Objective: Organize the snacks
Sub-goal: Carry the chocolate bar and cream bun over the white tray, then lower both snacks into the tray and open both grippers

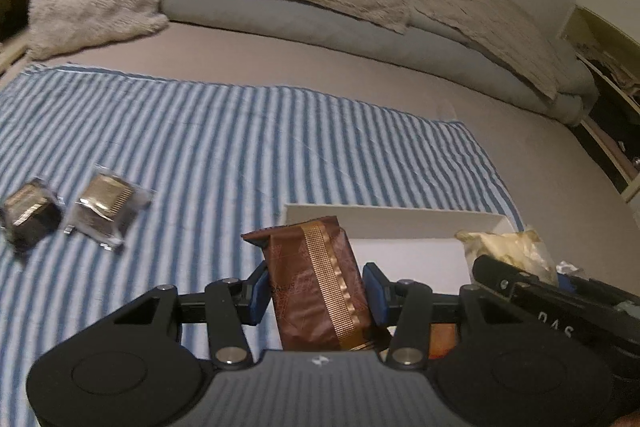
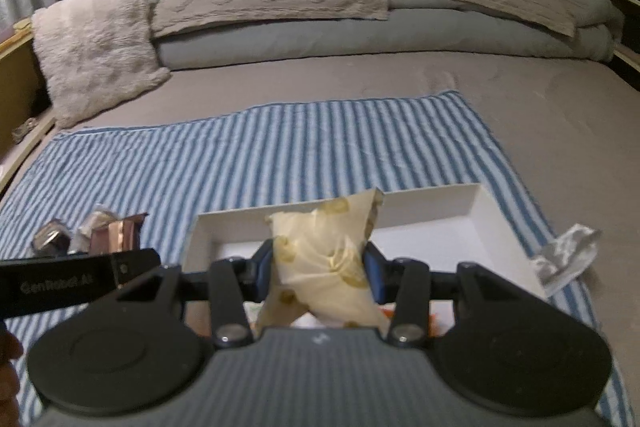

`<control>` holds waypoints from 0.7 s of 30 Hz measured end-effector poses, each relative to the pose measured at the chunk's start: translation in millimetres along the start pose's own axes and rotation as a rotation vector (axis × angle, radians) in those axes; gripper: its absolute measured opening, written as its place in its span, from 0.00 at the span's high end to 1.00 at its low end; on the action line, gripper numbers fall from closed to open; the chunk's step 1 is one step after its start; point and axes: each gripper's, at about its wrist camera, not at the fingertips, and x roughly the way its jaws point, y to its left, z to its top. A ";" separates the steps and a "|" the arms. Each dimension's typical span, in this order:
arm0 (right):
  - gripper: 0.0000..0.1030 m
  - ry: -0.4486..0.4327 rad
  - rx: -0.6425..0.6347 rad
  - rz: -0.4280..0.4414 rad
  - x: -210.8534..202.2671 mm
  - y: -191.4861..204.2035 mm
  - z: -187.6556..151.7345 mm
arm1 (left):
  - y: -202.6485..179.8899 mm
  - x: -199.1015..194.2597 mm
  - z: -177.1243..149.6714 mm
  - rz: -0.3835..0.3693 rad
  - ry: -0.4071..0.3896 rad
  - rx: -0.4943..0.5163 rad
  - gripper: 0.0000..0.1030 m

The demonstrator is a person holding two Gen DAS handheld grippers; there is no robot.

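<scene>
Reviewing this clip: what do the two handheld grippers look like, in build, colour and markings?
Both match: the left gripper and right gripper have matte black linkage arms with silver pivot bolts, blue finger pads, round black side housings and a grey ribbed centre plate with a small white logo. White lettering marks the black side bar.

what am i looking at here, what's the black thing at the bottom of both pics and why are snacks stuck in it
Those black parts are two hand-held grippers; each carries a camera looking along its fingers. The left gripper pinches a brown snack packet. The right gripper pinches a pale yellow snack bag. Both hang over a white tray on a blue striped towel spread on a bed. Two small wrapped snacks lie on the towel to the left, and a silver wrapper right of the tray.
</scene>
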 end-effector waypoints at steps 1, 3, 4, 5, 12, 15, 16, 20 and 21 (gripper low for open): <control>0.51 0.001 0.004 -0.006 0.3 -6.0 -0.8 | -2.5 3.0 -0.3 -0.008 0.004 -0.002 0.52; 0.51 0.001 0.011 -0.021 5.6 -11.8 2.5 | -7.6 9.4 -0.7 -0.027 0.010 -0.005 0.52; 0.51 0.001 0.015 -0.027 6.6 -17.0 2.0 | -10.7 12.4 -0.9 -0.034 0.011 -0.005 0.52; 0.51 0.001 0.018 -0.035 7.2 -22.7 1.2 | -12.8 15.5 -0.8 -0.039 0.012 -0.003 0.52; 0.51 0.001 0.038 -0.077 14.7 -51.1 -3.7 | -14.3 40.5 -0.5 -0.050 0.025 0.010 0.52; 0.51 0.010 0.046 -0.090 22.0 -55.9 -4.4 | -6.1 51.5 -1.5 -0.028 0.045 0.004 0.52; 0.51 0.013 0.047 -0.092 25.4 -57.1 -4.3 | -3.1 54.3 -1.3 -0.021 0.049 0.000 0.52; 0.51 0.022 0.036 -0.101 41.1 -69.0 0.0 | 7.9 64.2 1.4 -0.027 0.063 -0.019 0.52; 0.51 0.023 0.035 -0.102 45.7 -71.3 0.6 | 7.5 65.6 2.2 -0.028 0.064 -0.023 0.52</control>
